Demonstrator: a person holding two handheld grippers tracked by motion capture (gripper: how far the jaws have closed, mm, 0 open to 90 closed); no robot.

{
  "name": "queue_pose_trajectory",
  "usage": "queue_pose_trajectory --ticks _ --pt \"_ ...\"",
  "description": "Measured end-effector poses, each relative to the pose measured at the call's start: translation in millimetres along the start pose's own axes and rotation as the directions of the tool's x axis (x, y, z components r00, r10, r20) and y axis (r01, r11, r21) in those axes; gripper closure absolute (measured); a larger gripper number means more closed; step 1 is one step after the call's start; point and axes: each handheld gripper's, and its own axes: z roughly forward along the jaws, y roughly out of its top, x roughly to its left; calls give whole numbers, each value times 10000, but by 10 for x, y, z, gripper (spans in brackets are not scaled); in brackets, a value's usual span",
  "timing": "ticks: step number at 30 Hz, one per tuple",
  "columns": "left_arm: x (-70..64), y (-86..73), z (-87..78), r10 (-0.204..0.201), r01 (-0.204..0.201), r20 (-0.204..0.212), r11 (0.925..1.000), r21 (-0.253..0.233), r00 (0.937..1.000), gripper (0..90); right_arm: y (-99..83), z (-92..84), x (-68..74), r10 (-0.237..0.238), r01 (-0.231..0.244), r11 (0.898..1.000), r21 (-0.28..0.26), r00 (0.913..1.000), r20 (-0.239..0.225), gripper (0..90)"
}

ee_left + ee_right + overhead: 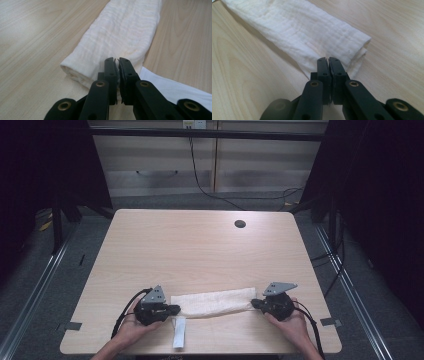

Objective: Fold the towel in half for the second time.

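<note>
My left tongs (172, 309) are clenched on the near-left end of the long white folded crinkle-cotton cloth (212, 302), with a thin edge of fabric pinched between the jaws; my right tongs (256, 304) are clamped the same way on its right end. The cloth lies flat along the near edge of the pale wood-grain table (200, 245), stretched between both hands. A white flat strip (179, 332) lies just beside the left tongs, toward me.

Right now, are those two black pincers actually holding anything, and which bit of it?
Yes. Both hold the folded white cloth: the left gripper pinches the edge at one short end, and the right gripper pinches the edge at the opposite end.
</note>
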Motion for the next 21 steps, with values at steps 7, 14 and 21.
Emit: queue_pose_trajectory --ticks 7,14,21 --pt "301 69 42 -524 519 -469 9986 -113 9975 855 128 153 -102 256 -254 9996 -147 9996 114 883" --pt "473 62 20 -948 918 -1065 9952 -327 9898 855 324 346 -227 233 -233 9995 -201 9997 -20 883" --pt "513 27 3 -1154 1096 -1057 9922 -593 9877 846 382 407 -219 281 -277 9992 -283 9995 140 878"
